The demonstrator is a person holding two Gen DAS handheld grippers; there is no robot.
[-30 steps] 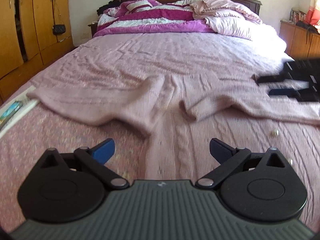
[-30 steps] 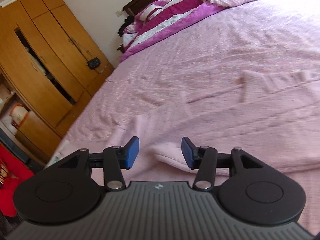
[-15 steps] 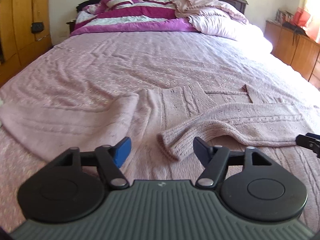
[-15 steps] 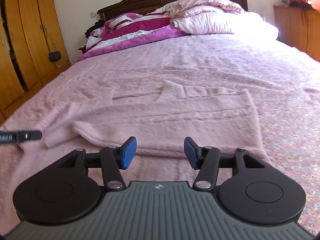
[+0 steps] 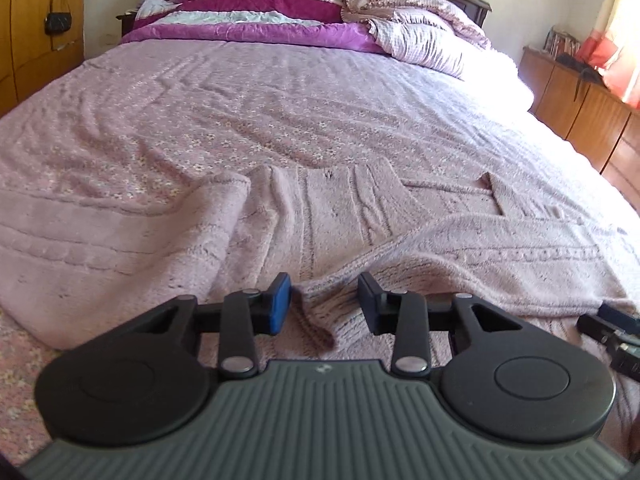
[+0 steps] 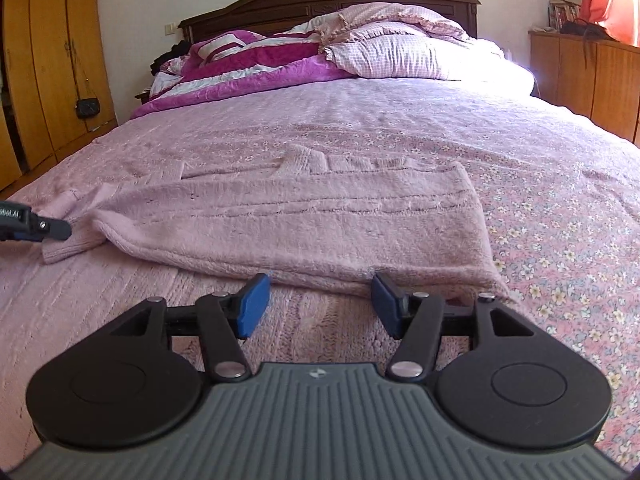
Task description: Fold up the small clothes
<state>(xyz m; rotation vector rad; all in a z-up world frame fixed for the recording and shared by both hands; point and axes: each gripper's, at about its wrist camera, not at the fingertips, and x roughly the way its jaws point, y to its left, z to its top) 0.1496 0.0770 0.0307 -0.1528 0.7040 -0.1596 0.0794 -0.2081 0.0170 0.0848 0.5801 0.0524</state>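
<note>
A pale pink knitted sweater (image 5: 328, 216) lies flat on the bed. One sleeve (image 5: 500, 256) is folded across its body; the other sleeve (image 5: 100, 236) stretches out to the left. My left gripper (image 5: 324, 304) is open, its jaws on either side of the folded sleeve's cuff (image 5: 320, 312), low over the cloth. My right gripper (image 6: 318, 306) is open and empty, just short of the folded sleeve's near edge (image 6: 320, 240). The left gripper's tip (image 6: 48, 228) shows at the left edge of the right wrist view, by the cuff.
The bed (image 6: 400, 120) has a pink flowered cover. A purple quilt and pillows (image 6: 340, 52) are piled at the headboard. A wooden wardrobe (image 6: 48, 60) stands on the left and a wooden cabinet (image 6: 592, 72) on the right.
The left gripper moved forward and down to the sleeve cuff, and its jaws narrowed around it. The right gripper swung toward the sweater's right side, then moved slightly closer to the folded edge.
</note>
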